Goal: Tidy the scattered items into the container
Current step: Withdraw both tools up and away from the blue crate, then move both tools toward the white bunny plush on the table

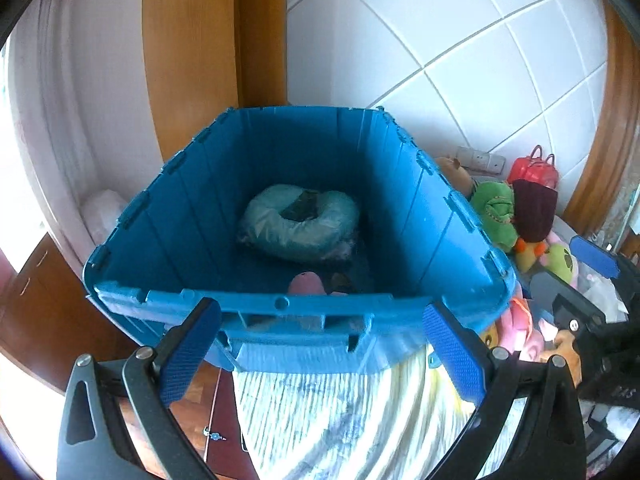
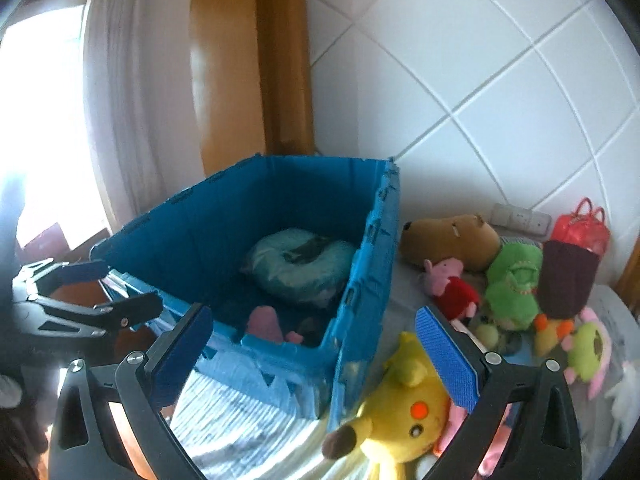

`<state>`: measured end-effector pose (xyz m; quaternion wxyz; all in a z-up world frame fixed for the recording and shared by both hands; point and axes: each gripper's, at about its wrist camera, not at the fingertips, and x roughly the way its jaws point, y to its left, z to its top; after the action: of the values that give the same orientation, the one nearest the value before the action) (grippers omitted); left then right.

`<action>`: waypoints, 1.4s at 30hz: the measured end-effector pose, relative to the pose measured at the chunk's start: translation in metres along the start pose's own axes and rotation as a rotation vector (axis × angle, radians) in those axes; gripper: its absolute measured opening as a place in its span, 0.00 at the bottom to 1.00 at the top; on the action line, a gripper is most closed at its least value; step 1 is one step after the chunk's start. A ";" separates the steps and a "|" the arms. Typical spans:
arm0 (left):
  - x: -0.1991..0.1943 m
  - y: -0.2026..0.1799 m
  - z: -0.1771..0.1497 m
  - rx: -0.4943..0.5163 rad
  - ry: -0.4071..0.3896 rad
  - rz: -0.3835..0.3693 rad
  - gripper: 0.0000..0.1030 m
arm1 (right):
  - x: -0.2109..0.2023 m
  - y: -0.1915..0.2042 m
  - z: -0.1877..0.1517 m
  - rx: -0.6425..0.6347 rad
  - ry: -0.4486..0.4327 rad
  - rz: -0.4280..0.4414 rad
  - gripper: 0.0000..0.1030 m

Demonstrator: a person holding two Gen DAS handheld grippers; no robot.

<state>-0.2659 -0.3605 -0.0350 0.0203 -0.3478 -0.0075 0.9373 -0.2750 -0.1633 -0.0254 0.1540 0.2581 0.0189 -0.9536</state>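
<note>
Blue box (image 1: 280, 304) sits on the bed w/ a round pillow (image 1: 300, 220) inside. Left gripper (image 1: 320, 354) & right gripper (image 2: 316, 360) both have jaws open, empty. Yellow toy (image 2: 400, 412) lies near right of box.

Black-framed left tongs (image 1: 322, 344), right tongs (image 2: 314, 352), ribbed blue pads (image 2: 450, 358), silver screws

This is a home, most likely a bedroom. A bed (image 2: 248, 420) with striped, rumpled bedding carries a blue plastic bin (image 2: 360, 280) and a heap of soft toys (image 2: 516, 284) against a white tiled wall (image 2: 500, 80). A sheer curtain (image 2: 132, 100) hangs by a bright window (image 2: 36, 120), beside a wooden frame (image 2: 244, 60). Wall sockets (image 2: 520, 216) sit just above the bed's far edge, near a red handbag (image 2: 580, 224).
</note>
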 end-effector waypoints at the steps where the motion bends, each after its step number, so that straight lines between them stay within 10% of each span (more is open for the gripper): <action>1: -0.003 0.000 -0.004 0.005 -0.005 0.000 1.00 | -0.004 0.001 -0.003 0.007 -0.004 -0.021 1.00; 24: -0.017 -0.055 -0.104 0.180 0.113 -0.227 1.00 | -0.087 -0.014 -0.128 0.245 0.182 -0.300 1.00; 42: 0.009 -0.234 -0.134 0.232 0.201 -0.288 1.00 | -0.158 -0.191 -0.201 0.365 0.255 -0.368 1.00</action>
<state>-0.1779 -0.1263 -0.1353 0.1948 -0.4302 0.0530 0.8799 -0.1060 0.0870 -0.1289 -0.0742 0.3917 -0.0874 -0.9129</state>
